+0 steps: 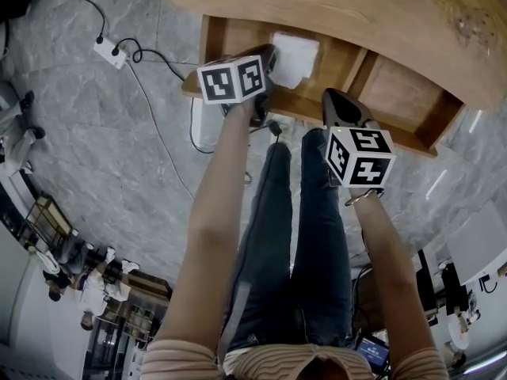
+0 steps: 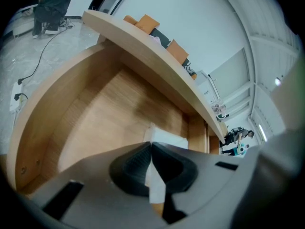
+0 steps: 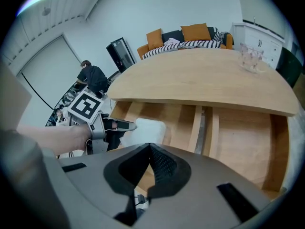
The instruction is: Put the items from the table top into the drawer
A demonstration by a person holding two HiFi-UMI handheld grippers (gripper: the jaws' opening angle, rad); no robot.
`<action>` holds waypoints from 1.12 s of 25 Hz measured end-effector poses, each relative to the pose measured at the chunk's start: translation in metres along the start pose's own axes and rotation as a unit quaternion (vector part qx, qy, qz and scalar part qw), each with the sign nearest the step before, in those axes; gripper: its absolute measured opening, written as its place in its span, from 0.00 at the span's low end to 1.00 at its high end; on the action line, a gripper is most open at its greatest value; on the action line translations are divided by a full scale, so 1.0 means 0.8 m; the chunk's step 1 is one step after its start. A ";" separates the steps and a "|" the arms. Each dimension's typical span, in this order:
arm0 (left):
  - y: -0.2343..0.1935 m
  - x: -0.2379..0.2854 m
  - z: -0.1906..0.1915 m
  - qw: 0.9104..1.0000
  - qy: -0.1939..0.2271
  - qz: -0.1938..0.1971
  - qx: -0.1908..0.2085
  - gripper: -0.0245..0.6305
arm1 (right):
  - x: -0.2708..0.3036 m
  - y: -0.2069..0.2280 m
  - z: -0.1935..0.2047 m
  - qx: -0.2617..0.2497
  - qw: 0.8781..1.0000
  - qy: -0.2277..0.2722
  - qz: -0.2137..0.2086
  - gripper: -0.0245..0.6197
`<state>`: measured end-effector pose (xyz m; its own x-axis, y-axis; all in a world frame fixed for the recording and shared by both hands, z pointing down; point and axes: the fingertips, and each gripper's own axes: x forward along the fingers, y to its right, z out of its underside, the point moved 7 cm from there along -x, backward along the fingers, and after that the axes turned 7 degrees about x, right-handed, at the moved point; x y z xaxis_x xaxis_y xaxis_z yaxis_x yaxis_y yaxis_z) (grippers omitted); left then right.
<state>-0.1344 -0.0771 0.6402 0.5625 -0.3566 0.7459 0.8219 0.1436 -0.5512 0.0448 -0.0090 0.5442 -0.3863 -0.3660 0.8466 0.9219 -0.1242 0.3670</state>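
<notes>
white cloth (image 2: 169, 138), folded square, pinched by left tongs (image 2: 151, 146) in smooth wooden drawer (image 2: 95, 123).

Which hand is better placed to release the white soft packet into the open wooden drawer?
Left. The left tool is shut on the white soft packet, already over the open wooden drawer floor; the right tool is shut on nothing, alongside.

In the head view, the left gripper (image 1: 271, 55) covers the 9 o'clock edge of the white cloth (image 1: 296, 58); the table top (image 1: 341, 6) runs off at 12 o'clock.
</notes>
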 end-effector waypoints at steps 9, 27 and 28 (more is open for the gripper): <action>0.003 -0.001 0.001 1.000 0.002 -0.006 -0.009 0.06 | -0.006 0.003 -0.004 0.003 1.000 0.006 0.001 0.05; 0.013 -0.012 -0.001 1.000 0.005 -0.012 0.010 0.09 | -0.019 -0.002 -0.006 0.005 1.000 0.020 0.001 0.05; 0.014 -0.013 -0.002 1.000 0.006 -0.011 0.010 0.10 | -0.020 -0.004 -0.007 0.005 1.000 0.021 0.000 0.05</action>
<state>-0.1315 -0.0732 0.6254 0.5438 -0.3704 0.7531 0.8355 0.1546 -0.5273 0.0486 -0.0080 0.5271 -0.3840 -0.4049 0.8298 0.9217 -0.1153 0.3703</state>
